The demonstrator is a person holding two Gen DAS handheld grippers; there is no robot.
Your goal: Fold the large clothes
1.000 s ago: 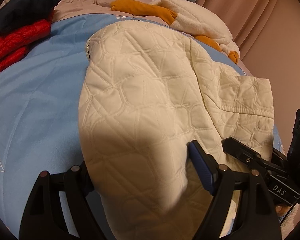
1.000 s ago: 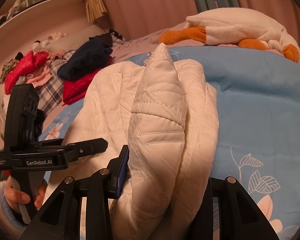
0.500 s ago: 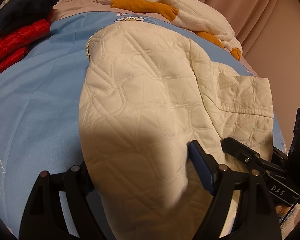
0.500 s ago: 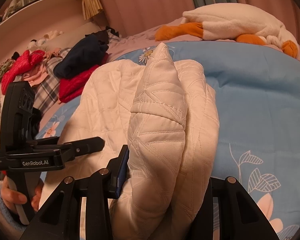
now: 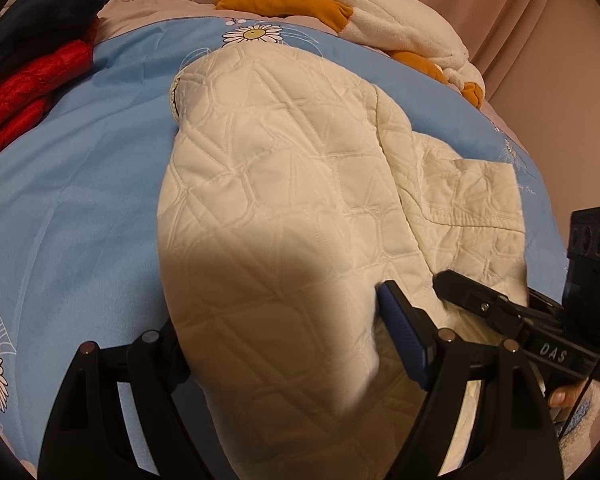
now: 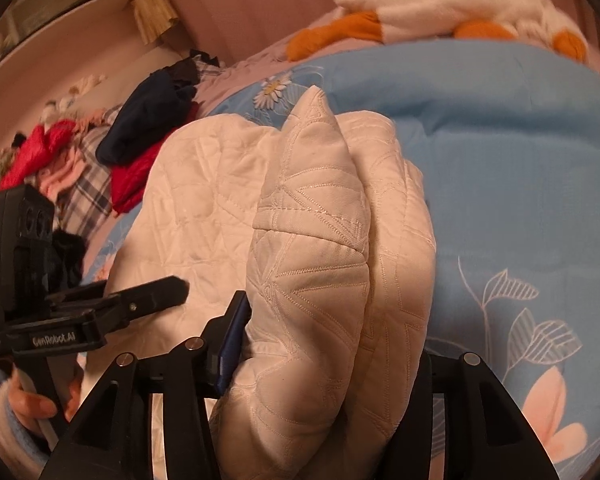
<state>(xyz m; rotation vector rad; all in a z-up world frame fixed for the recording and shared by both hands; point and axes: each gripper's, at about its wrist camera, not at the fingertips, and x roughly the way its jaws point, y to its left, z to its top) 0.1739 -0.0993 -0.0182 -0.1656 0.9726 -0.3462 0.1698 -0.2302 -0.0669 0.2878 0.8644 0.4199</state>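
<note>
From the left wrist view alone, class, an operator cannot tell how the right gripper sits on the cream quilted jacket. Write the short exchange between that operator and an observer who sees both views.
Operator: Is anything between the right gripper's fingers?
Observer: Yes. A thick bunched fold of the quilted jacket fills the right gripper. Its jaws are opening, and the blue pad is against the fabric.
Operator: What lies beyond the red garment at my left edge?
Observer: A plaid cloth lies beside the red garment, with more clothes heaped past it.
</note>
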